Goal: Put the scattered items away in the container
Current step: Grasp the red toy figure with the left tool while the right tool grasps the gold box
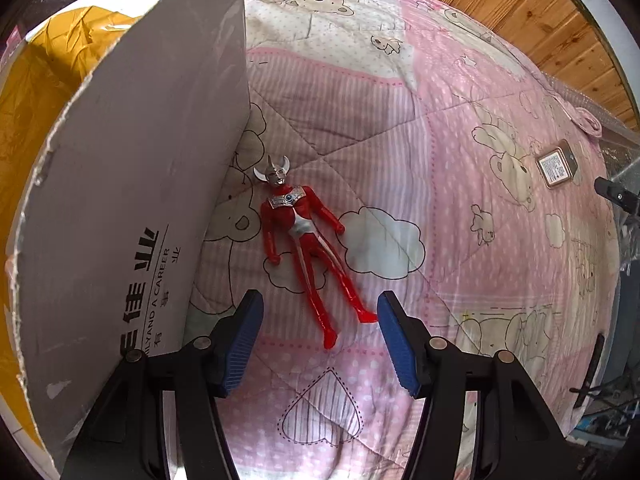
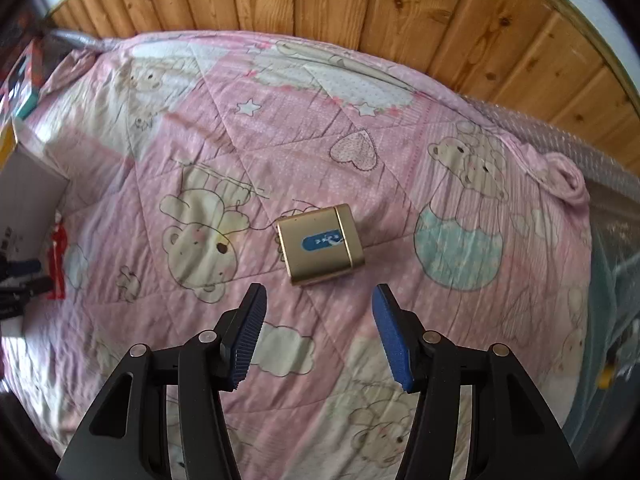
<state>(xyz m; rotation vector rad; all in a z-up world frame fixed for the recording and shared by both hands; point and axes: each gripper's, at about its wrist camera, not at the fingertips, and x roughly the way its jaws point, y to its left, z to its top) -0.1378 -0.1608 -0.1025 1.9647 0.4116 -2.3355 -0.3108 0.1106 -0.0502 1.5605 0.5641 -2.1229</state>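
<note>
My left gripper (image 1: 320, 336) hangs over the bed with its jaws spread wide and nothing between them. Just beyond the blue pads (image 1: 244, 344) lies a red toy figure (image 1: 304, 240) on its back on the pink quilt (image 1: 460, 240), silver horned head pointing away from me, feet toward me; one foot lies close to my right-side pad, though I cannot tell whether they touch. Just to the left of the figure stands the grey flap of a cardboard box (image 1: 152, 160), printed with black lettering, and behind the flap I see yellow plastic lining (image 1: 52, 80) inside the box.

My right gripper (image 2: 316, 332) also has its jaws released and empty. Ahead of it, near the fingertips but apart from them, a small gold case (image 2: 320, 244) with a blue oval label rests flat on the quilt, beside a printed bear. From the left wrist view the same case shows far off to the right. A wooden plank wall (image 2: 360, 8) rises behind the bed.
</note>
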